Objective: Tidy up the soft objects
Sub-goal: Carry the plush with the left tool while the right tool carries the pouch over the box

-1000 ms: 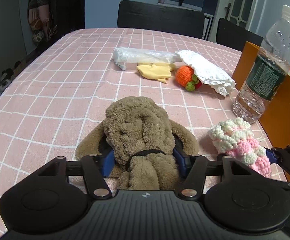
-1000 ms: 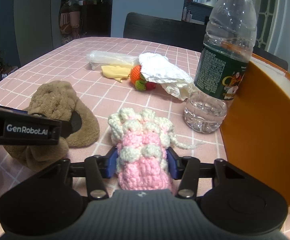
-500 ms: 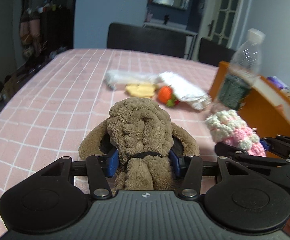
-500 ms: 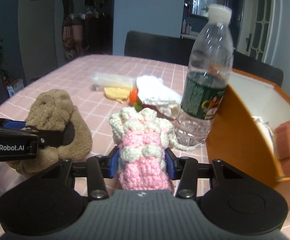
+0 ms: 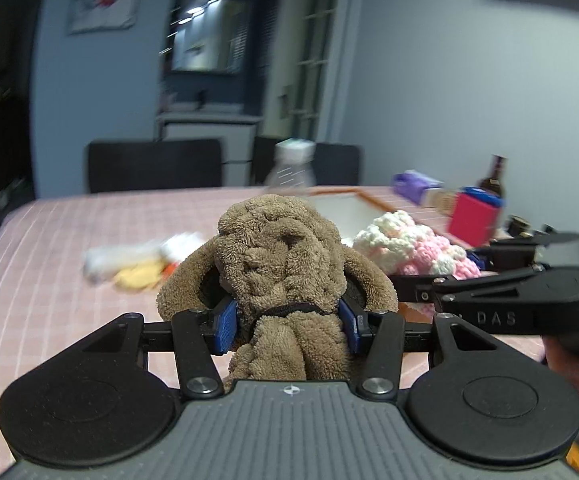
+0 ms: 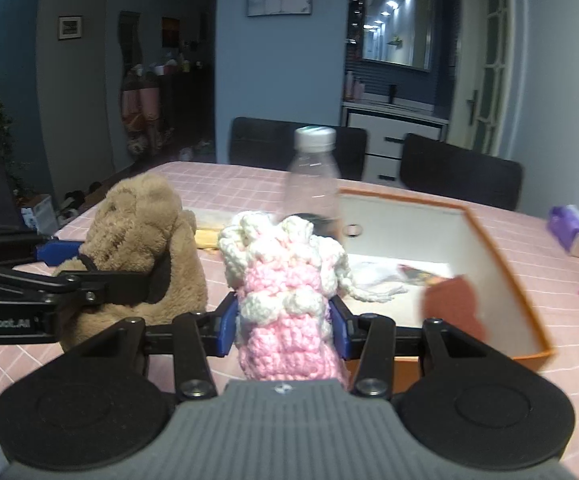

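My left gripper (image 5: 287,326) is shut on a brown plush toy (image 5: 277,256), lifted off the pink checked tablecloth (image 5: 49,292). In the right wrist view the same plush toy (image 6: 141,240) hangs at the left in the left gripper (image 6: 101,268). A pink and white crocheted toy (image 6: 285,280) is held above the table with my right gripper (image 6: 283,326) shut on it. From the left wrist view, the crocheted toy (image 5: 417,248) and the right gripper (image 5: 473,264) sit at the right. An orange box (image 6: 485,248) with a white inside lies open just beyond the crocheted toy.
A clear water bottle (image 6: 313,176) stands at the box's near left corner. White wrappers, a yellow piece and an orange knitted toy (image 5: 141,260) lie blurred on the table's left. A red box (image 5: 473,220), a purple pack (image 6: 569,228) and a brown bottle (image 5: 493,176) stand to the right. Black chairs (image 6: 461,176) line the far edge.
Both grippers have risen from the tablecloth, each carrying its toy, and swung toward the orange box, whose white inside now shows. The left gripper has rolled and tilted up.
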### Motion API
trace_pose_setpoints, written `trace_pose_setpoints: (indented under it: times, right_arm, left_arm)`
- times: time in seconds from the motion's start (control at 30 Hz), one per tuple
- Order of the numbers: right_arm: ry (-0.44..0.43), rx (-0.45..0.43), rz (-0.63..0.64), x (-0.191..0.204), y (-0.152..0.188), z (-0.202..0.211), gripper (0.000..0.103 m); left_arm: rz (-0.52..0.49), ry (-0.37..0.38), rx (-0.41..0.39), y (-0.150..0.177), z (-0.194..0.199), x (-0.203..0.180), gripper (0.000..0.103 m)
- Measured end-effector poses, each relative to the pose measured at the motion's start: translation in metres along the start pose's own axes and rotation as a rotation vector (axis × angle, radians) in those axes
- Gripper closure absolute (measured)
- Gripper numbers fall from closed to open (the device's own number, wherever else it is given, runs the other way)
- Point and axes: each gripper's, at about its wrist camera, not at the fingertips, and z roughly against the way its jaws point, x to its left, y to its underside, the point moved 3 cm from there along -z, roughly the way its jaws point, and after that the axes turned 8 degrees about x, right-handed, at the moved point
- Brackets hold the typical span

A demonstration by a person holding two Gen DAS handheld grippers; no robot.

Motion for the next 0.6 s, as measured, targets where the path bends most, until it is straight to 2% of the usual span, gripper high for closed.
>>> trace_pose_setpoints:
  times: [0.23,0.33,0.47,0.6]
  right_arm:
    - [0.087,0.07,-0.01,-0.067,-0.011,0.022,0.057]
    - [0.087,0.103,-0.019,-0.1,-0.021,0.018,0.057]
    - [0.066,0.129,-0.033,-0.134,-0.038,0.003,0.057]
    - [0.065,0.13,0.003,-0.153,-0.048,-0.027,0.057]
  left_arm:
    - [-0.229,0.056,-0.046,-0.035,-0.006,-0.066,0.045]
    - [-0.309,0.054,-0.038,-0.054,-0.025,-0.09,0.045]
    - [-0.382,-0.008,0.008,-0.081,-0.062,-0.114,0.045]
    - [-0.448,-0.084,0.081,-0.104,-0.11,-0.13,0.045]
